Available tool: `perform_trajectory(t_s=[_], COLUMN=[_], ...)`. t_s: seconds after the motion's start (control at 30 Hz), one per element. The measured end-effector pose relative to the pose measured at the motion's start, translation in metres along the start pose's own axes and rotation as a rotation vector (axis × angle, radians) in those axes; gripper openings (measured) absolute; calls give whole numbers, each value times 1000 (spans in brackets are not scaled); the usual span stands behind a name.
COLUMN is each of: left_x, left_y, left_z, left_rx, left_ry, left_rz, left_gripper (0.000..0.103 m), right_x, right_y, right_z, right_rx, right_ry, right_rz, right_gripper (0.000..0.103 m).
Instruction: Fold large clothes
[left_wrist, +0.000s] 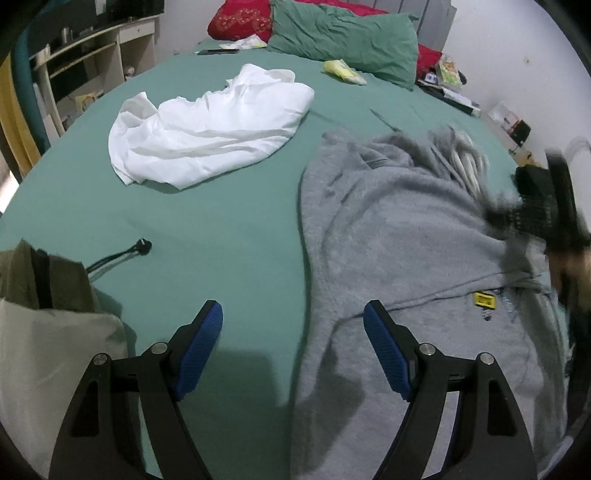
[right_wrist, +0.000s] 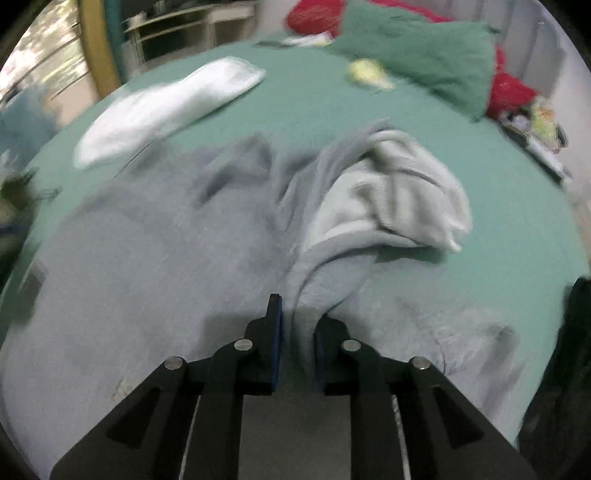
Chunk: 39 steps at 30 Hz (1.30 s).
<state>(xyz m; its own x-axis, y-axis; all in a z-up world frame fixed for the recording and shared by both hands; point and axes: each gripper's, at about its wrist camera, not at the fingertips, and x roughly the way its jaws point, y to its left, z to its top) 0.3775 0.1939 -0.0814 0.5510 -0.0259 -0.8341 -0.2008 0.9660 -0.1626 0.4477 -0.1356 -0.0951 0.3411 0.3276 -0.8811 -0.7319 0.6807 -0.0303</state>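
A large grey fleece sweatshirt (left_wrist: 399, 236) lies spread on the green bed sheet (left_wrist: 221, 229), with a yellow label (left_wrist: 485, 300) near its right side. My left gripper (left_wrist: 293, 325) is open and empty, above the sweatshirt's left edge. In the right wrist view, my right gripper (right_wrist: 297, 325) is shut on a bunched fold of the grey sweatshirt (right_wrist: 166, 266), whose lighter inside (right_wrist: 391, 192) shows beyond. The right gripper shows blurred at the right edge of the left wrist view (left_wrist: 543, 210).
A crumpled white garment (left_wrist: 210, 125) lies further back on the bed. A green pillow (left_wrist: 343, 37), red cushion (left_wrist: 240, 18) and yellow packet (left_wrist: 343, 71) sit at the head. An olive and beige cloth (left_wrist: 48, 325) and a black cord (left_wrist: 118, 254) lie at left. Shelves (left_wrist: 88, 55) stand beyond.
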Motion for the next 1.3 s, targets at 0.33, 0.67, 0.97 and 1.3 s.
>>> perform_trajectory(t_s=[0.33,0.67,0.97,1.3], left_x=[-6,13,13,-20], left_y=[8,17,4,7], left_z=[-5,8,3,-6], left_rx=[-13,-54,2,23], left_ry=[-8,5,25,-46], left_rz=[6,-16,-9,-5], left_gripper=[82,82,82,82], right_x=[-78,42,19,-152], right_y=[-97,-192,-114,123], right_z=[-24,35,59,8], right_rx=[326,604,341,-553], right_ry=[-180,-37,-59,-377], right_rz=[-78,98,-96,-609], right_gripper=[75,85,14,14])
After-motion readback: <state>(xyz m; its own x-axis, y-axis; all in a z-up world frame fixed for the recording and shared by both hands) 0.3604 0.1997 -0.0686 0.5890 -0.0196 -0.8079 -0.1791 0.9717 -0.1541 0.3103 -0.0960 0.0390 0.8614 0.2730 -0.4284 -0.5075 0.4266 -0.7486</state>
